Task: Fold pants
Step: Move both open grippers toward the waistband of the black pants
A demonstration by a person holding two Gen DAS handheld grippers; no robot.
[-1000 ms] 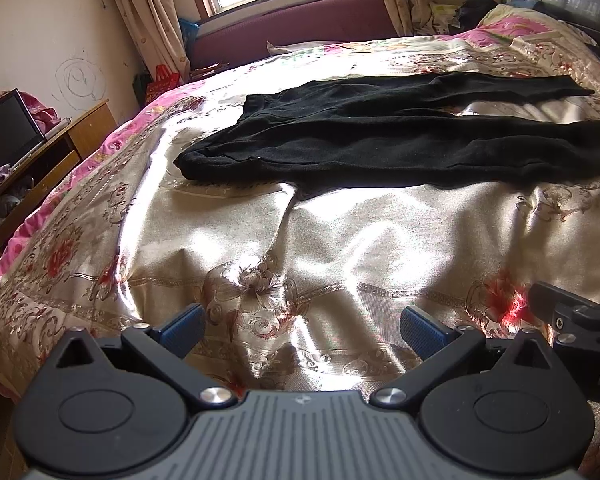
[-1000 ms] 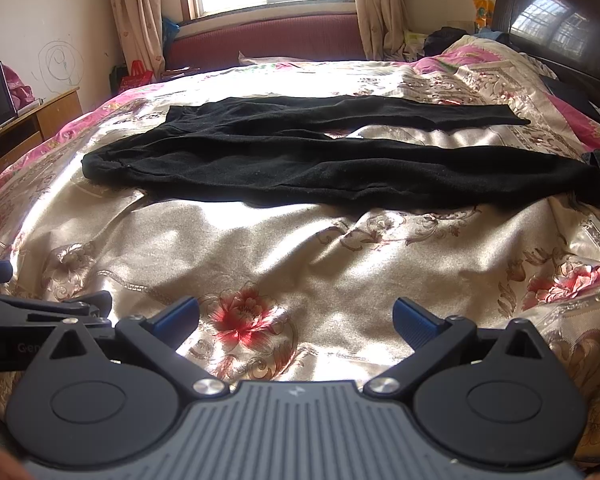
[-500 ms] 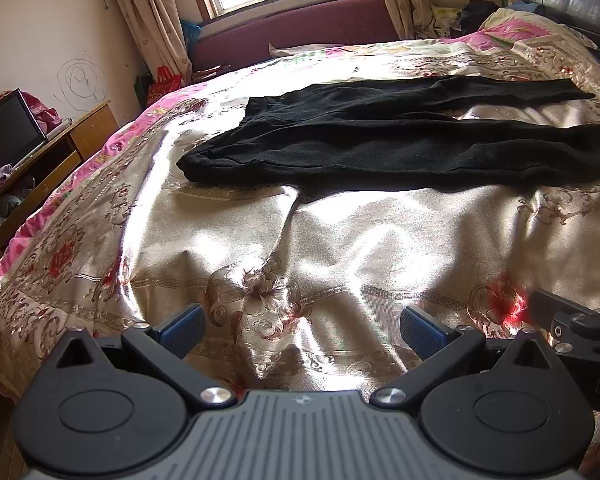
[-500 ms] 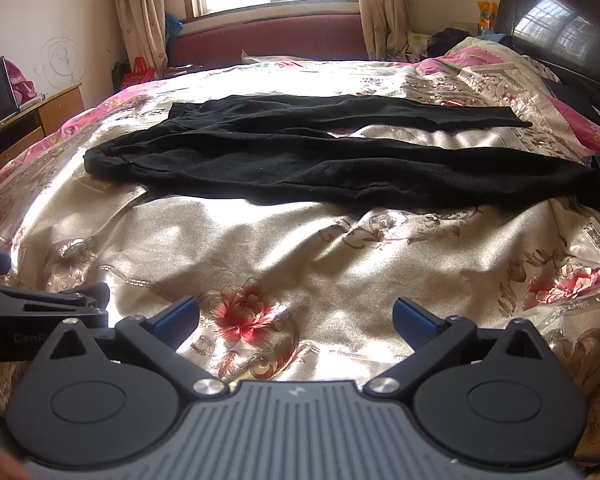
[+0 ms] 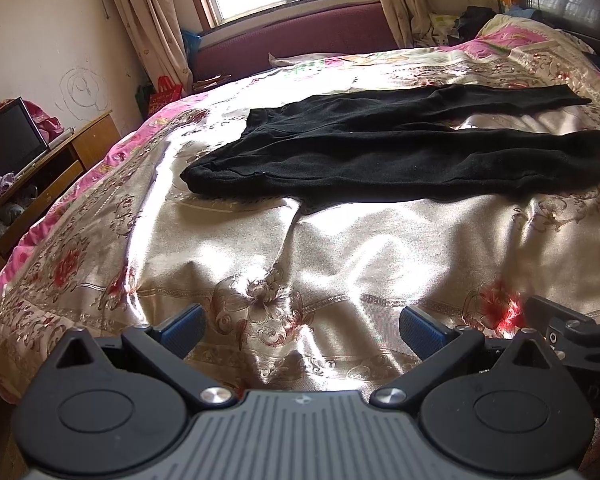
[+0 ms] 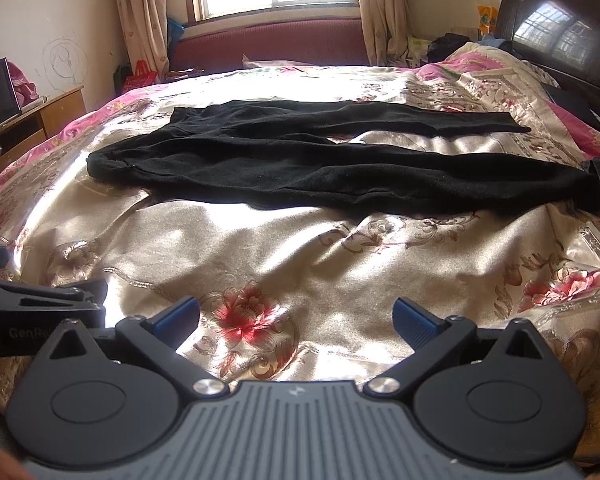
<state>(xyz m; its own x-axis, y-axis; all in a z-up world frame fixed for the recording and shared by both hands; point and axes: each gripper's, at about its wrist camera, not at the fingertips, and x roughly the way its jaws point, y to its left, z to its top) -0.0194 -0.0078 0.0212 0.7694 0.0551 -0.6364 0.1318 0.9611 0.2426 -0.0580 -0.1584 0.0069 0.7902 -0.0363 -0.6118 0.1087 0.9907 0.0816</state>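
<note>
Both grippers, left gripper and right gripper, have jaws wide apart and hold nothing, above the bedspread. Black pants lie flat across the bed, well beyond them.

"GenR…" on left gripper

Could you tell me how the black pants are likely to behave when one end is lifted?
The pants look like soft knit lying limp, so they will probably drape and sag. The bedspread is shiny satin, so they may slide when tugged.
</note>
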